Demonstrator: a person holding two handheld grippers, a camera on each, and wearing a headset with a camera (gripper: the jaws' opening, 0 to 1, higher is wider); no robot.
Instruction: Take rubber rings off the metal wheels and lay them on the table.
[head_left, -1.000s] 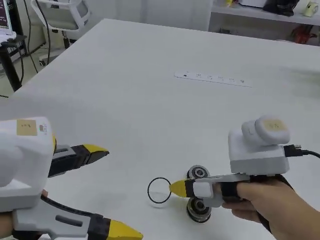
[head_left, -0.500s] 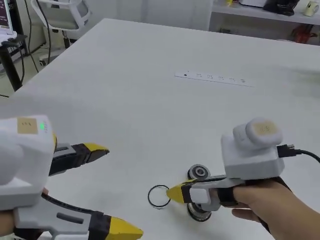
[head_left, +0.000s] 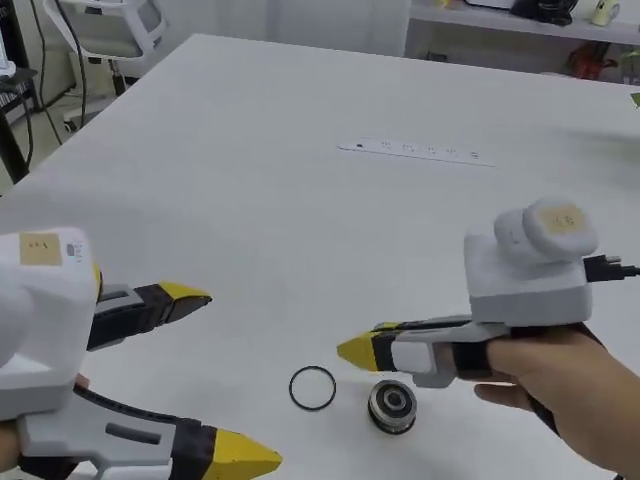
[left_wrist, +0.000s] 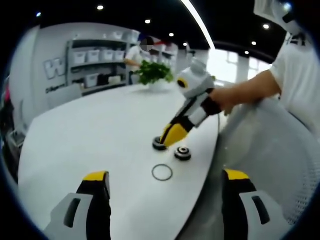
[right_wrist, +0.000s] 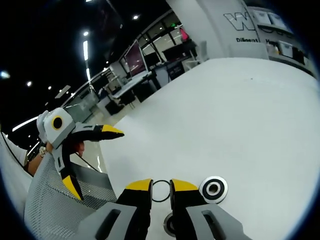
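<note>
Lying flat on the white worktop (head_left: 250, 180), a thin black rubber ring (head_left: 312, 388) is seen free of both wheels, just beside a metal wheel (head_left: 392, 405) but not touching it. That wheel rests flat, its dark hub facing up. A second wheel (left_wrist: 158, 145) is picked out in the left gripper view, partly covered by the yellow tip of the right gripper (head_left: 352, 350), near the first wheel. The right gripper is held by a hand (head_left: 545, 385) above the worktop, over the wheels. Its jaws are drawn almost together, with only a narrow slit between the tips, and nothing is gripped. In the right gripper view the ring is seen just beyond those tips. The left gripper (head_left: 215, 375) is held low at the near left, well apart from the ring and wheels. Its jaws are spread wide and nothing is held between them. Whether any ring is fitted on either wheel cannot be told. A white power strip (head_left: 415, 151) is set farther back on the worktop.
</note>
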